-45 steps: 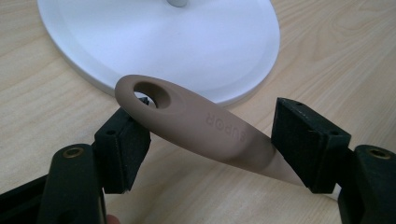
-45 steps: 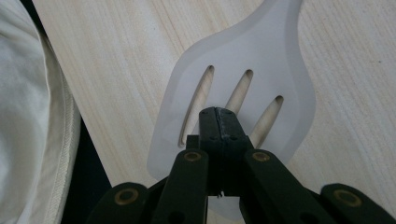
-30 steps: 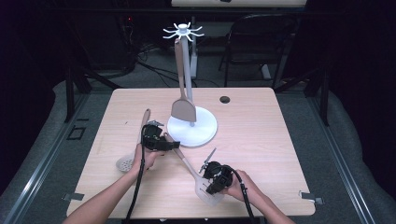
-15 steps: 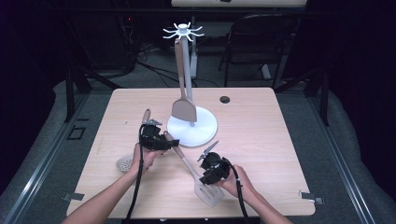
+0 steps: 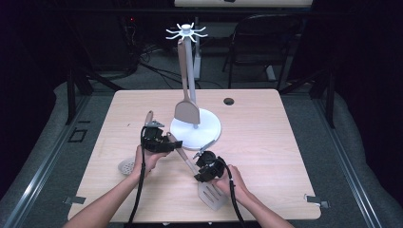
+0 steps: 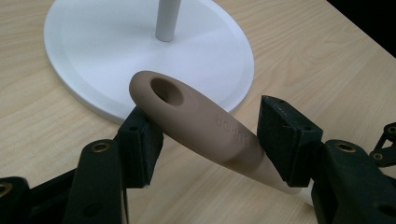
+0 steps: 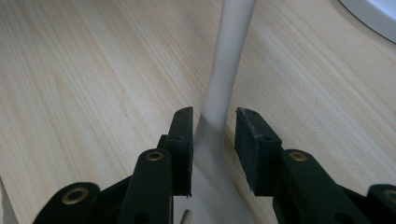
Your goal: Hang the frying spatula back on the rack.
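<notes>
Pale wood desk (image 5: 285, 142) in dark room. White hanging stand (image 5: 195, 128): one brown spatula (image 5: 184, 95) hung, judged done. Left on desk: slotted turner (image 5: 209, 192), handle between left gripper (image 6: 210, 135) jaws, spread, not pinching; neck between right gripper (image 7: 212, 140) jaws, spread, one pad near touching. Skimmer (image 5: 126, 166) near left hand, untouched.

table (image 5: 266, 137): pale wood grain | stand (image 5: 209, 130): white | hanging spatula (image 5: 186, 111): tan | slotted spatula (image 5: 212, 194): grey blade, tan handle | jaws: black
</notes>
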Demonstrator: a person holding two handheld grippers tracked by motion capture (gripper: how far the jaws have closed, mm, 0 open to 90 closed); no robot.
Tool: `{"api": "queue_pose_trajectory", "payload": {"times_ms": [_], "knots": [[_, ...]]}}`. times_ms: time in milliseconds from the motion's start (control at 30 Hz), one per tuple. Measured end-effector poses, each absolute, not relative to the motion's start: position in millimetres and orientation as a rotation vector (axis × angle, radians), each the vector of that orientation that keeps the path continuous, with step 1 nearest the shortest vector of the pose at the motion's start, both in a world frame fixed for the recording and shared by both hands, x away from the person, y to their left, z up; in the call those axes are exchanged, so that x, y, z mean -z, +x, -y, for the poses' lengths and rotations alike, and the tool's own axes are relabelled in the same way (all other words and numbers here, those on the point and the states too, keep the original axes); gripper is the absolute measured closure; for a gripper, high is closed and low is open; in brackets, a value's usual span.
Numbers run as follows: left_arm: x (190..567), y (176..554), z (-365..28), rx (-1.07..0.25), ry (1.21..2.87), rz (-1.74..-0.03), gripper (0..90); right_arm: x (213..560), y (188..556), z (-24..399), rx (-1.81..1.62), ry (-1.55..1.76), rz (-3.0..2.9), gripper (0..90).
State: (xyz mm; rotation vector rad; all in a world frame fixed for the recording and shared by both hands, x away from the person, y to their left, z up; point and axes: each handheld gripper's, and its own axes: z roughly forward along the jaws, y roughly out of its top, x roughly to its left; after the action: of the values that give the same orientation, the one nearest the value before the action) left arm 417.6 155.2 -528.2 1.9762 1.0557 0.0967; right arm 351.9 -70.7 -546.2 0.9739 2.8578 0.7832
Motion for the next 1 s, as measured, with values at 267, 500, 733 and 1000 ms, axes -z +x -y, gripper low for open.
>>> {"api": "queue_pose_trajectory", "payload": {"times_ms": [267, 500, 733, 1000], "knots": [[521, 412, -156, -0.122, 1.966, -1.036, 42.6, 548, 352, 68, -0.826, 0.979, -2.848, 73.5], [522, 406, -154, -0.113, 1.954, -1.042, 36.7, 547, 352, 71, -0.875, 1.041, -2.828, 76.3], [525, 398, -146, -0.072, 1.951, -1.009, 37.7, 543, 351, 72, -0.918, 1.044, -2.796, 77.1], [530, 391, -134, -0.079, 1.97, -0.98, 43.2, 540, 352, 74, -0.961, 1.069, -2.738, 77.5]]}}
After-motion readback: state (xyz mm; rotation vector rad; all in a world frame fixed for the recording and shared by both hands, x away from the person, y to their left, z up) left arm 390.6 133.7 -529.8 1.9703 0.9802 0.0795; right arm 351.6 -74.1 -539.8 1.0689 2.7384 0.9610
